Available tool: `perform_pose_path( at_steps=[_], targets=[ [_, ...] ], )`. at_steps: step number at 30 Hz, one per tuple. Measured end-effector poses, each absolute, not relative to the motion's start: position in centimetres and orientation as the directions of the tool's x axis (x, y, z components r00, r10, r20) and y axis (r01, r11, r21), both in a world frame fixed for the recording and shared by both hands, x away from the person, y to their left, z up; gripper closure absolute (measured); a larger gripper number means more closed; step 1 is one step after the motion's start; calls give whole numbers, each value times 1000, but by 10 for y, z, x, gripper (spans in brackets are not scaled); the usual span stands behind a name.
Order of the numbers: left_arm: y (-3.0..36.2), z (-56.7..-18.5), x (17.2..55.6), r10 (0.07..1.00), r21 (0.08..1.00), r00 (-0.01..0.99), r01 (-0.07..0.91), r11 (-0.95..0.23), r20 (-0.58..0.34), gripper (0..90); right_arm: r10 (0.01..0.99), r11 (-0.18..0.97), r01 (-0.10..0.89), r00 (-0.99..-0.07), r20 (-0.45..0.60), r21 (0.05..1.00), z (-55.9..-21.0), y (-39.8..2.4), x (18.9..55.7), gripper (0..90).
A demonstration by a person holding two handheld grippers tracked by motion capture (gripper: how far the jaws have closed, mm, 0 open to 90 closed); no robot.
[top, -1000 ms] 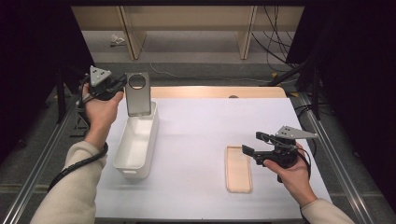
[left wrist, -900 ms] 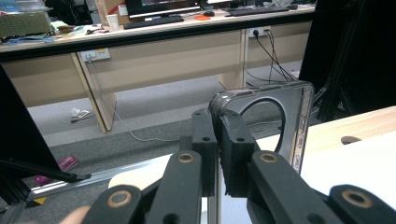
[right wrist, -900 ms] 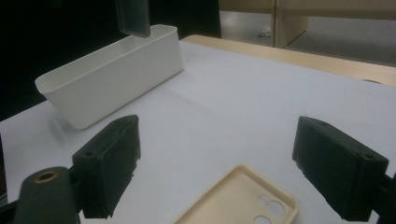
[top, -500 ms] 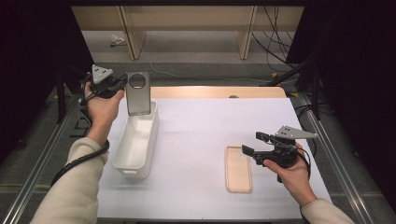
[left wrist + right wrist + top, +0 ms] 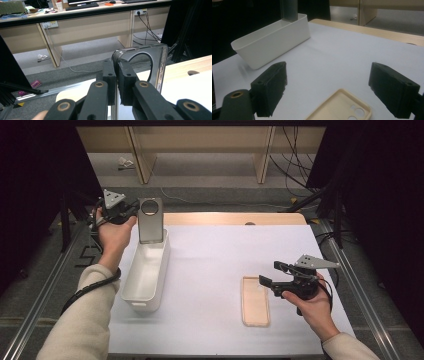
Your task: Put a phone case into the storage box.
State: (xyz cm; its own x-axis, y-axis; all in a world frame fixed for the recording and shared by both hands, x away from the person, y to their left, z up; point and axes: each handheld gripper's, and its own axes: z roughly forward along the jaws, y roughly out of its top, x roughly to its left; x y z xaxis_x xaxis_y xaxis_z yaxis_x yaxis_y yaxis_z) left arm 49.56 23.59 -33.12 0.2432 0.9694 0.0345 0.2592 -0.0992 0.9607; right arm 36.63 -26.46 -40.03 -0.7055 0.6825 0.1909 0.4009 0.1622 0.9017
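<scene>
Beige phone case flat on bench, lower right, between spread jaws of right gripper. Upper left: grey phone case pinched upright by left gripper over white bin. Lower straight in, then release.

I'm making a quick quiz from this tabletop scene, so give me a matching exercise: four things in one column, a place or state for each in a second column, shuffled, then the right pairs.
Things:
1. grey phone case
2. beige phone case
3. white bin
4. right hand-held gripper

Places or states:
A. lying flat on the white table cover
B. jaws wide open, holding nothing
C. clamped upright in the left hand-held gripper
D. standing on the left part of the table, long side running away from the person

Pairs: 1-C, 2-A, 3-D, 4-B
</scene>
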Motion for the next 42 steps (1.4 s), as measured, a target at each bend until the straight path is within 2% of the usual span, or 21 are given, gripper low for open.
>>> perform_pose_path(
  at_steps=[42],
  targets=[
    [238, -361, 517, 972, 945, 236, 316, -89, 13, 848, 680, 162, 401, -708, 192, 902, -401, -263, 367, 161]
  ],
)
